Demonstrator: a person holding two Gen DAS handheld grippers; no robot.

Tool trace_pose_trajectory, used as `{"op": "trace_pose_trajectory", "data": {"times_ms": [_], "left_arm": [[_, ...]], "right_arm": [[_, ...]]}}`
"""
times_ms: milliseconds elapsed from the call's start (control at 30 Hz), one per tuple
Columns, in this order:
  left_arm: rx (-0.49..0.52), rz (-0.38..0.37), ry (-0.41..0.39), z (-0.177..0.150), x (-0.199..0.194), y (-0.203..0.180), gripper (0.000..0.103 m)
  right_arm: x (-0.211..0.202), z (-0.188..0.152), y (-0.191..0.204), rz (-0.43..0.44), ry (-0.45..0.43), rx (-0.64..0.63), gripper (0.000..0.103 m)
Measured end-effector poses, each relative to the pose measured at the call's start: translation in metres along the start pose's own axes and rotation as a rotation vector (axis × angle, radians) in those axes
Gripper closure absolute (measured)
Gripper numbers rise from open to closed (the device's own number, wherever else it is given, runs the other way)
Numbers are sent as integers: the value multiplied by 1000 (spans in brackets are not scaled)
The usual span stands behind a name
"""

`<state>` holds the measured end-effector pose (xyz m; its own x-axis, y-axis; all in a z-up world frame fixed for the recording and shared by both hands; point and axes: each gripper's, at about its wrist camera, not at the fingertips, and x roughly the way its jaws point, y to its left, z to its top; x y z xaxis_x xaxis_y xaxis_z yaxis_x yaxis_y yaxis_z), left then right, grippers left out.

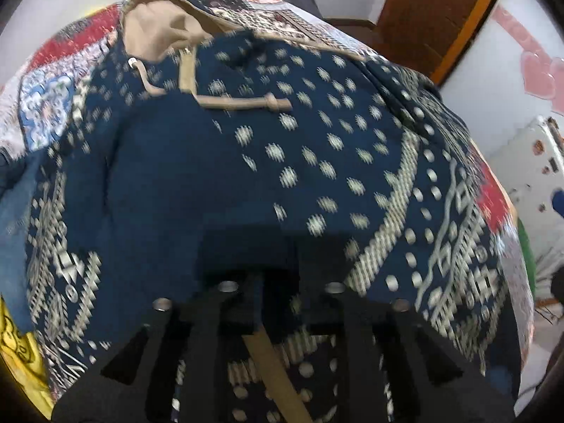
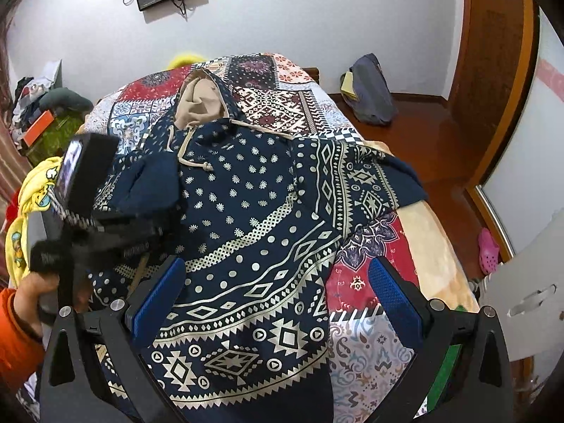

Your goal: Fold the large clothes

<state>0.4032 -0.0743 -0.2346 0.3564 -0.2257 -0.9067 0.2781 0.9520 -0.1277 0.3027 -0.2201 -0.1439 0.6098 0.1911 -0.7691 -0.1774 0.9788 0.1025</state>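
A navy hoodie (image 2: 253,211) with a cream pattern lies face up on the bed, its beige-lined hood (image 2: 201,105) at the far end. In the left wrist view the hoodie (image 1: 282,162) fills the frame, blurred. My left gripper (image 1: 278,282) points down at the chest with its jaws slightly apart. The plain navy sleeve cuff (image 1: 246,246) lies folded over the chest at its tips. From the right wrist view the left gripper (image 2: 158,222) sits at that folded sleeve (image 2: 148,179). My right gripper (image 2: 278,282) hovers wide open over the hem, nothing between its blue pads (image 2: 391,289). The other sleeve (image 2: 373,179) lies spread to the right.
A patchwork quilt (image 2: 282,105) covers the bed. A yellow garment (image 2: 31,190) lies at the left edge. A hand in an orange sleeve (image 2: 21,317) holds the left gripper. On the wooden floor at the right are a grey bag (image 2: 370,91) and a pink shoe (image 2: 488,250).
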Motion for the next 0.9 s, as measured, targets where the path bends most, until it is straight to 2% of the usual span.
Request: {"op": "trace_pose_trajectory", "data": {"times_ms": [33, 67, 100, 233, 333, 467, 533, 700, 900], "left_arm": [[6, -11, -6, -5, -5, 1, 72], [9, -20, -10, -12, -12, 3, 56], [6, -25, -22, -18, -20, 7, 47], [-19, -17, -79, -38, -56, 34, 47], [-75, 22, -131, -45, -80, 71, 46], [-158, 124, -208, -52, -106, 129, 37], [-196, 180, -216, -54, -106, 157, 37], [-281, 240, -174, -75, -95, 214, 37], [-318, 232, -114, -91, -62, 234, 37]], "right_arm": [[0, 0, 2, -3, 0, -7, 0], [0, 1, 5, -6, -1, -16, 0], [0, 2, 7, -9, -3, -26, 0], [2, 10, 29, 1, -13, -70, 0], [9, 21, 52, 29, -18, -102, 0], [24, 34, 91, 79, -9, -168, 0], [35, 38, 115, 99, -2, -228, 0], [70, 40, 169, 117, 31, -381, 0], [132, 38, 220, 91, 129, -471, 2]]}}
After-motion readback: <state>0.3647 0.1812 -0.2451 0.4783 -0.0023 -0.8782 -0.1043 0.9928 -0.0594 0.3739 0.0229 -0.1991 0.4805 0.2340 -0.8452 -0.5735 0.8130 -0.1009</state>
